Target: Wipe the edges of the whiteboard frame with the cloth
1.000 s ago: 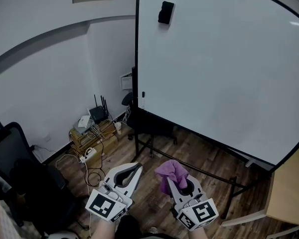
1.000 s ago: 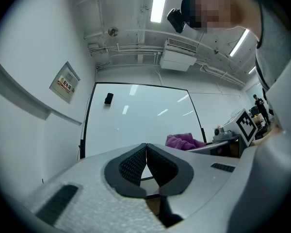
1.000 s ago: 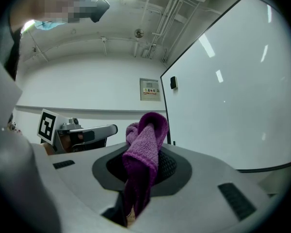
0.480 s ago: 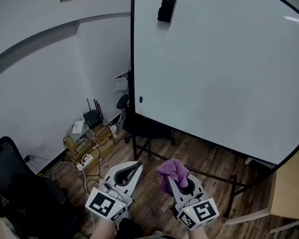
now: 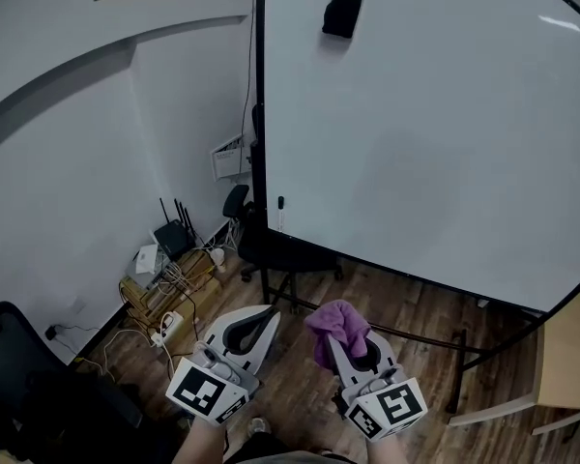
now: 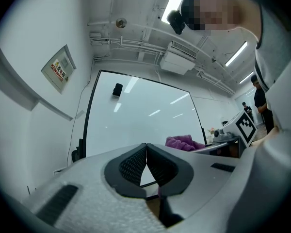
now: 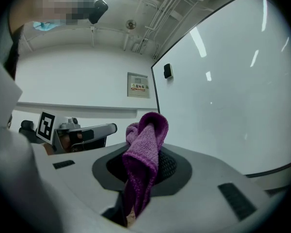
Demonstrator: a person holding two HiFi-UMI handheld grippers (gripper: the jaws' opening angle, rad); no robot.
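The purple terry cloth (image 5: 336,323) is bunched between the jaws of the right gripper (image 5: 342,346). They are clamped on it, so a folded loop stands up past the pads and a tail hangs down behind them. The left gripper (image 5: 262,317) is held just beside it at about the same height, its ribbed black pads (image 6: 136,161) pressed together at the tips with nothing between them. Both grippers are low over the brown wood-plank floor (image 5: 406,307), well apart from the large white whiteboard (image 5: 445,143), whose thin black frame (image 5: 260,104) runs upright along its left edge. A black eraser block (image 5: 343,8) clings near the board's top. By the white wall (image 5: 97,162), a black router (image 5: 174,238) sits among tangled cables.
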